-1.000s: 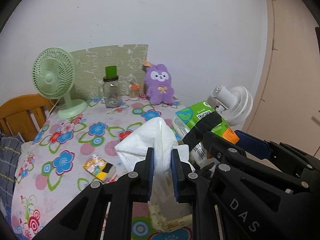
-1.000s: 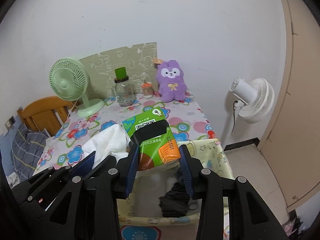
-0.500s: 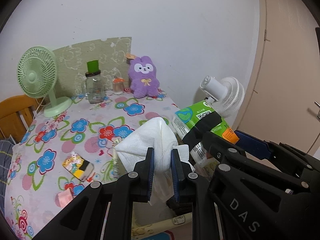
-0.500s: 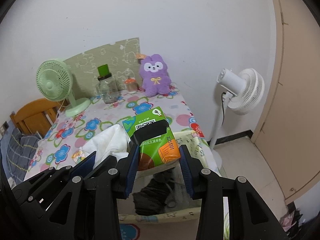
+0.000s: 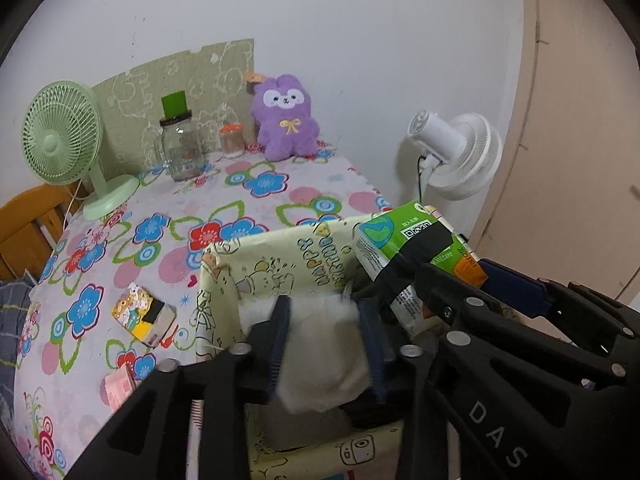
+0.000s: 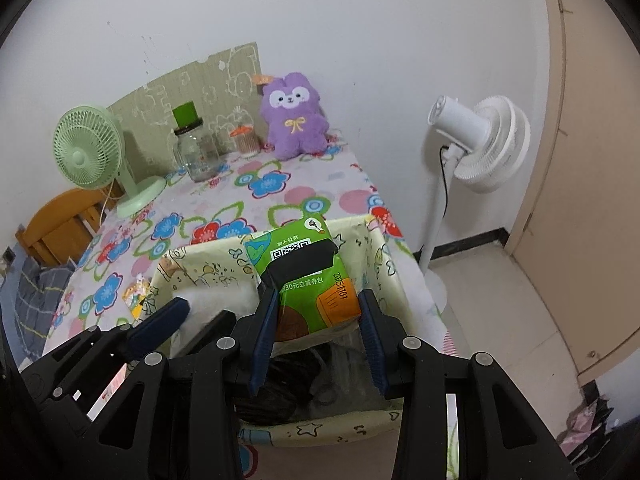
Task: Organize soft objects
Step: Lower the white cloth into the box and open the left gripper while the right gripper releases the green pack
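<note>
My left gripper point(image 5: 322, 308) hangs over a pale yellow fabric basket point(image 5: 280, 264) at the table's near edge. Its jaws are opening, and a white cloth point(image 5: 320, 360) sags loosely between them into the basket. My right gripper point(image 6: 319, 300) is shut on a green tissue pack point(image 6: 308, 276), held over the same basket point(image 6: 380, 264) beside the left gripper point(image 6: 192, 312). From the left wrist the pack point(image 5: 404, 240) shows at the right. A purple plush toy point(image 5: 286, 118) sits at the table's far edge against the wall.
Dark items point(image 6: 288, 376) lie in the basket's bottom. A small yellow tissue pack point(image 5: 142, 316) and a pink packet point(image 5: 120, 386) lie on the flowered tablecloth. A green desk fan point(image 5: 60, 140) and glass jar point(image 5: 182, 152) stand at the back. A white floor fan point(image 6: 476, 144) stands right.
Both grippers have sunk and come over the basket. The left jaws have spread apart, and the white cloth has dropped from a pinched peak to a loose sag.
</note>
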`<state>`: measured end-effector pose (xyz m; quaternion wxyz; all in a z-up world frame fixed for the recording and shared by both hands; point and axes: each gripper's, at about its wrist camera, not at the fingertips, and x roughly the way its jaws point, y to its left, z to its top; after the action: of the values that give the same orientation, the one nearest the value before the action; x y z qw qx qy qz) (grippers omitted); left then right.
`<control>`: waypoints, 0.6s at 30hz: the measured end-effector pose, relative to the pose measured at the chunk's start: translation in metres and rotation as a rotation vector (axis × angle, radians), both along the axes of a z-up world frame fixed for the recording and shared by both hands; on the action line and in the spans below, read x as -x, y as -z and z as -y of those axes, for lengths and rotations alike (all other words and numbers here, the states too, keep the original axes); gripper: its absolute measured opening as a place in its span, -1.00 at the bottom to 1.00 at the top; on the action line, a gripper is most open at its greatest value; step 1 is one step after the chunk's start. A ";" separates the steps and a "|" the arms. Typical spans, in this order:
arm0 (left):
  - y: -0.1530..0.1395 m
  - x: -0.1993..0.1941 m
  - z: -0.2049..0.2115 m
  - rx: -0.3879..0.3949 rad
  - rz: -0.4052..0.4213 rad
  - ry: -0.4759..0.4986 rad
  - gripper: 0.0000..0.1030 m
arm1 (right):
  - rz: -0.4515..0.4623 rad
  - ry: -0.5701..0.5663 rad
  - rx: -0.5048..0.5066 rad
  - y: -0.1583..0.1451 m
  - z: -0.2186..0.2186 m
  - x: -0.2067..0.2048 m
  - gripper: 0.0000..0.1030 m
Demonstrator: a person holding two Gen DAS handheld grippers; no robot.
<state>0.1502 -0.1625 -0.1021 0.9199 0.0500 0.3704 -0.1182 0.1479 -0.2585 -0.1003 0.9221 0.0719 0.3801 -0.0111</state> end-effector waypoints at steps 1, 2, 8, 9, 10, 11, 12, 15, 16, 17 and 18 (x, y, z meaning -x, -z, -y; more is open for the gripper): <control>0.002 -0.001 0.000 -0.003 -0.011 -0.007 0.03 | -0.005 -0.003 -0.005 0.002 0.000 -0.001 -0.15; 0.003 -0.002 -0.001 -0.004 -0.017 -0.011 0.20 | -0.009 -0.005 -0.011 0.004 0.001 -0.002 -0.15; 0.007 -0.007 -0.002 -0.029 -0.033 -0.035 0.38 | -0.024 -0.017 -0.031 0.011 0.000 -0.009 -0.15; 0.007 -0.008 -0.003 -0.033 -0.036 -0.040 0.40 | -0.024 -0.022 -0.035 0.012 -0.001 -0.011 -0.15; 0.007 -0.008 -0.004 -0.036 -0.039 -0.044 0.43 | -0.024 -0.027 -0.039 0.012 -0.002 -0.012 -0.15; 0.007 -0.009 -0.005 -0.040 -0.042 -0.049 0.46 | -0.023 -0.031 -0.043 0.013 -0.002 -0.012 -0.15; 0.008 -0.010 -0.006 -0.041 -0.045 -0.051 0.47 | -0.025 -0.039 -0.047 0.014 -0.003 -0.014 -0.15; 0.009 -0.012 -0.008 -0.048 -0.051 -0.059 0.50 | -0.027 -0.053 -0.058 0.016 -0.006 -0.017 -0.13; 0.009 -0.012 -0.009 -0.047 -0.052 -0.059 0.50 | -0.029 -0.057 -0.056 0.016 -0.007 -0.018 -0.13; 0.010 -0.012 -0.009 -0.043 -0.054 -0.054 0.50 | -0.030 -0.061 -0.055 0.017 -0.007 -0.019 -0.12; 0.009 -0.012 -0.009 -0.042 -0.055 -0.051 0.50 | -0.029 -0.064 -0.053 0.017 -0.008 -0.020 -0.11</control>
<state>0.1626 -0.1532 -0.1115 0.9108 0.0566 0.3992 -0.0884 0.1679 -0.2504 -0.1171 0.9141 0.0838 0.3957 0.0274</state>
